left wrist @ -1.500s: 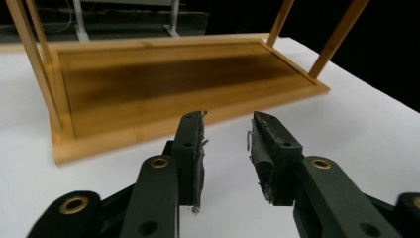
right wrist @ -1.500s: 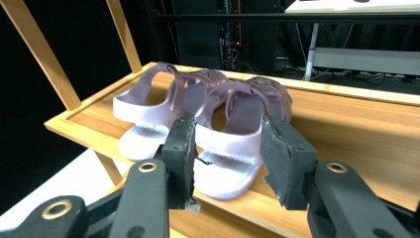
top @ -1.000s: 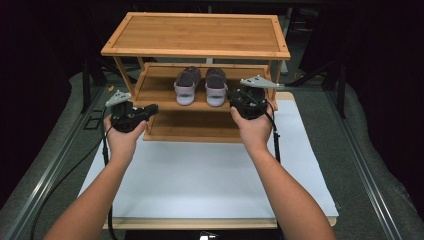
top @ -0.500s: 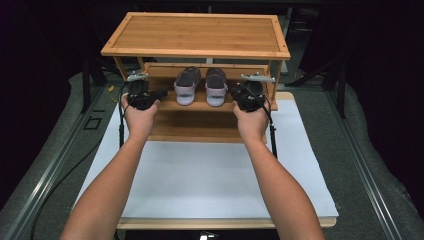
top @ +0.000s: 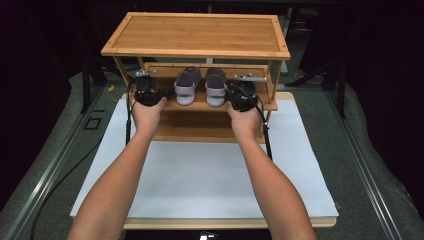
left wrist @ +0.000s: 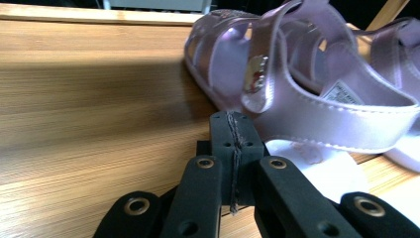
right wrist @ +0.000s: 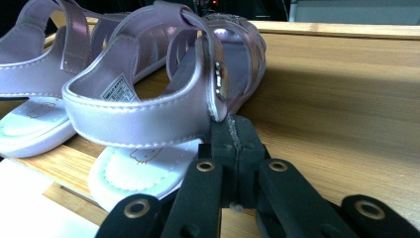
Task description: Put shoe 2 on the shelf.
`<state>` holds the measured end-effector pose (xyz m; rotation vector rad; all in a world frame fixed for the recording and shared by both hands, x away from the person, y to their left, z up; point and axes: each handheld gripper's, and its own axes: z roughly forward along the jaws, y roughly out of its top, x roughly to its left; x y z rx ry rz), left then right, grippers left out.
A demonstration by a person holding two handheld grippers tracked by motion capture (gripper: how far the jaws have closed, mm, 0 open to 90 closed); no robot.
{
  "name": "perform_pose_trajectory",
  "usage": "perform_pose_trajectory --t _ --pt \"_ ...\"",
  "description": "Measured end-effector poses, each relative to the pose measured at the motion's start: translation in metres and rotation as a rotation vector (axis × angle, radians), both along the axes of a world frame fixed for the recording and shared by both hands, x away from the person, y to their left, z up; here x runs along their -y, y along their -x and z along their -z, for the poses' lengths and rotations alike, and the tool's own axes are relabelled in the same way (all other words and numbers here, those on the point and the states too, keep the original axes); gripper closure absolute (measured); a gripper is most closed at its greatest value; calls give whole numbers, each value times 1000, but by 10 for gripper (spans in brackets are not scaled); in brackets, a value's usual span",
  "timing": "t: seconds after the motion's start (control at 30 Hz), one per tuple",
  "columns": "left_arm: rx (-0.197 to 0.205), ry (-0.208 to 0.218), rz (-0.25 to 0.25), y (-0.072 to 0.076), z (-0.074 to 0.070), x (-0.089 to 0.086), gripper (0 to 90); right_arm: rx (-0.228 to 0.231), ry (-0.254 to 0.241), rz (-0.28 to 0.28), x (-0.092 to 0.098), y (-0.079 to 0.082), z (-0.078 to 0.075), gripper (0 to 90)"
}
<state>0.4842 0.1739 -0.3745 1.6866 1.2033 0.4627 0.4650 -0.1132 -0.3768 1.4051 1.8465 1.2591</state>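
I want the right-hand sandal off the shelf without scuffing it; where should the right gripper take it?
Probably at the heel strap: it stands up as a thin band, facing the shelf's open front. The right gripper, now shut beside the sandal, should open and come from the front, one jaw inside the strap, one outside.

Overhead light is brightening the bamboo shoe rack (top: 197, 32), its surroundings falling black. Shelves beneath are lying shadowed; the sandals (left wrist: 297, 84) are glinting.
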Motion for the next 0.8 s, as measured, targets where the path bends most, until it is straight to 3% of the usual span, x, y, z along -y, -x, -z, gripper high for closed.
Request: perform_pose_trajectory --t 0.47,0.6,0.8 --pt "-32 7 24 -3 6 18 900 -12 -37 -31 -14 -2 4 900" --pt "-26 -11 9 -3 4 22 900 -14 -15 -9 -19 -3 2 900" --pt "-38 -2 9 -8 2 25 900 -30 -6 -37 -17 -8 -1 900"
